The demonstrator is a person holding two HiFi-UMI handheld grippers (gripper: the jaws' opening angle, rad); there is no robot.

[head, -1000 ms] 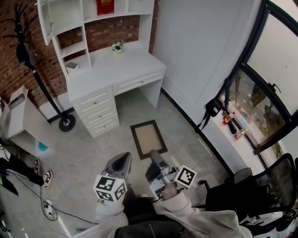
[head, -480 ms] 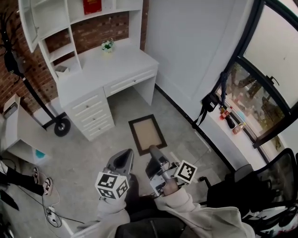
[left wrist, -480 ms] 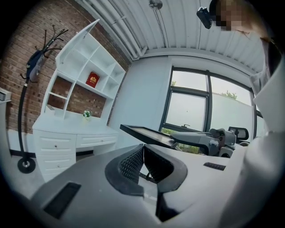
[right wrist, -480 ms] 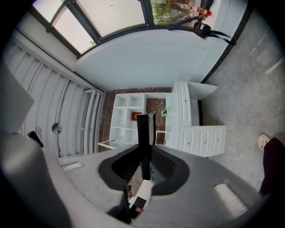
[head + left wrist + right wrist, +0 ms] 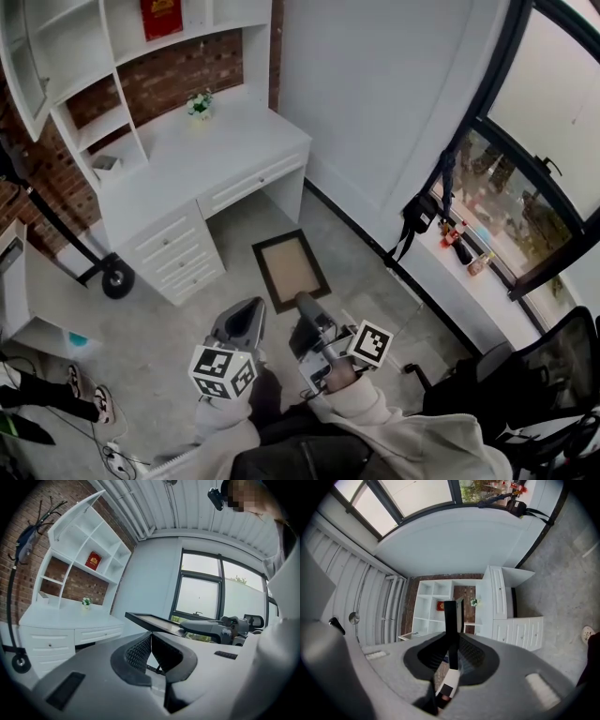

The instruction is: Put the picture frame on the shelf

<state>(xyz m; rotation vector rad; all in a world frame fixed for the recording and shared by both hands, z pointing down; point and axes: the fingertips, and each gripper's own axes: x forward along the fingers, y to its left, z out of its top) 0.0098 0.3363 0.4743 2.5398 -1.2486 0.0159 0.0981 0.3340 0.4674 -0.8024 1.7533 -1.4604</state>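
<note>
1. Dark moulding round a pale tan panel: the picture frame is a flat, thin rectangle. It is held level in the air over the grey floor and projects straight ahead of the right tongs.
2. The right tongs are clamped on the near edge of the frame. The slim dark edge stands between the ribbed pads, which are parted only by its thickness.
3. The left tongs have their jaws brought together tip to tip with nothing between them. They ride just beside the right tongs, and the frame lies off to their right, apart from them.
4. Step in hand, by my reading: carrying the frame toward the shelf. This white unit of open compartments stands on a white bench, ahead and to the left of both tongs and well apart from them. Placement is not yet begun.
5. The next move calls for closing that gap, lifting the frame to a free compartment and tipping it upright to lean against the back. A one-edge grip may let it sag, so the idle left tongs could steady the far side.
6. Surfaces:
   - The bench is smooth and painted, with small-knobbed drawers, and carries a small pot of flowers.
   - A red item sits in an upper compartment of the shelf.
   - Rough brick wall shows behind.
   - The floor looks like mottled concrete.
</note>
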